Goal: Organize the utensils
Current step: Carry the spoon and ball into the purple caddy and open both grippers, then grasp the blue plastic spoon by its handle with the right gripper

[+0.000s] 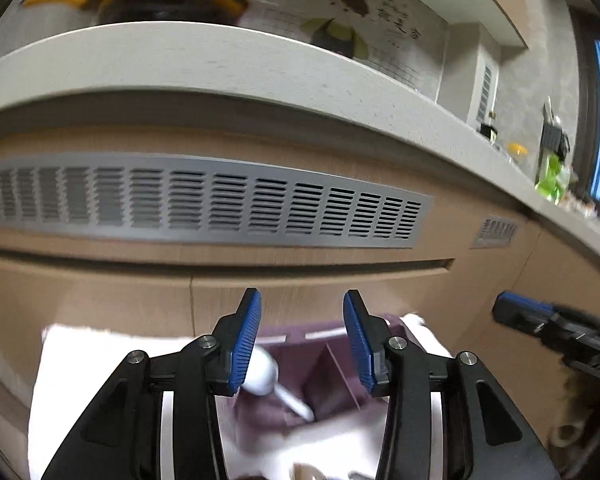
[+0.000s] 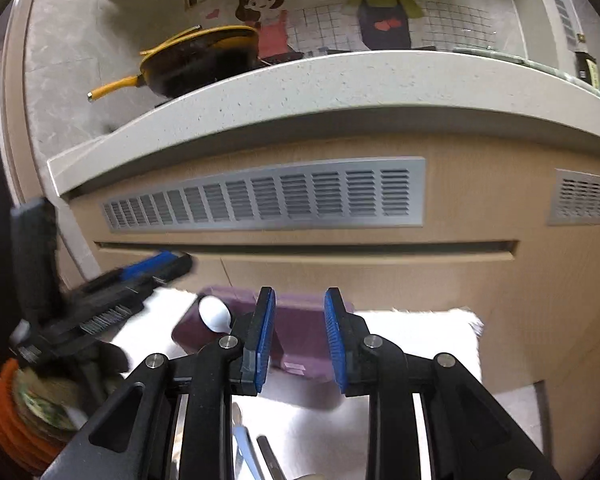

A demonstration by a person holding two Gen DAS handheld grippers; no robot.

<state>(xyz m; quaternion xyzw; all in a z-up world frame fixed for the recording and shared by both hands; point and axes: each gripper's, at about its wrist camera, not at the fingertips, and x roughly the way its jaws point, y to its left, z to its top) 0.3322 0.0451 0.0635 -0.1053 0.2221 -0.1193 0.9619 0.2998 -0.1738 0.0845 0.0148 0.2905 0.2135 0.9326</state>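
Just below the wide-apart, empty left gripper (image 1: pixel 302 338), white spoon (image 1: pixel 266 372) in purple organizer (image 1: pixel 332 388); right gripper (image 2: pixel 300 334) likewise apart.

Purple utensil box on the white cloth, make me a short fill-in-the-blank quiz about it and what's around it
1. The white spoon lies in the ____ box.
2. The box stands on a ____ cloth.
3. Up on the counter sits a dark pan with a ____ handle.
4. The jaws of the left gripper stand ____, with nothing gripped between them.

Missing words: purple; white; yellow; open
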